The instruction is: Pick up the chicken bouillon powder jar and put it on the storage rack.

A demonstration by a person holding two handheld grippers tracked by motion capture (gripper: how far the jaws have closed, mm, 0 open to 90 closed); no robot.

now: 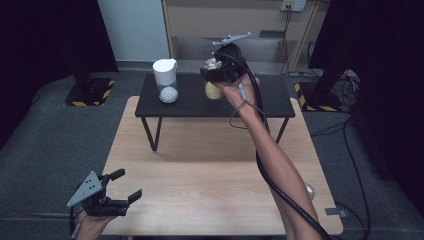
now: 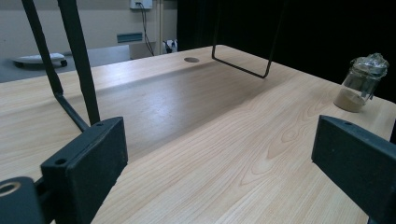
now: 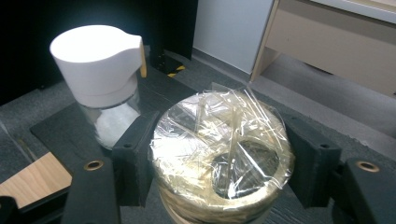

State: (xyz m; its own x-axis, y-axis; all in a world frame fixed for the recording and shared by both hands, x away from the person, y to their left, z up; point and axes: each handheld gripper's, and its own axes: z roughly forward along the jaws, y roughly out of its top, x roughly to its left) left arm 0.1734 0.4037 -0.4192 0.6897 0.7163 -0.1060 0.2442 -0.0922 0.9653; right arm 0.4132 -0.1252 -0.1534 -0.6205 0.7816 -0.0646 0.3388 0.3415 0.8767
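1. The right gripper [image 3: 219,163] pinches a round jar [image 3: 222,158] between its two black, matte, block-shaped pads [image 3: 135,158], one pressed on each side of the jar's neck.
2. The jar's mouth is sealed with crinkled, glossy clear film that catches the light in sharp creases; below the pads its wall looks pale yellow.
3. In the high view the right gripper [image 1: 222,70] holds the jar [image 1: 214,89] over the black shelf [image 1: 270,102], the yellowish body hanging just beneath the jaws.
4. The jar stands upright: its long axis runs vertically and the film-covered mouth faces up, towards the gripper's camera.
5. Just beyond the right gripper's left pad stands a dispenser [image 3: 100,79]: a smooth white plastic cap with a spout lip over a clear glass body holding white powder. It rests on the shelf's dark, fine-grained top.
6. The left gripper [image 1: 122,187] is spread wide, with nothing between its pads, low over the pale wood-grain table [image 2: 224,140].
7. Far ahead of its right pad sits a small glass jar [image 2: 360,84], film-capped, with sandy powder at its bottom.
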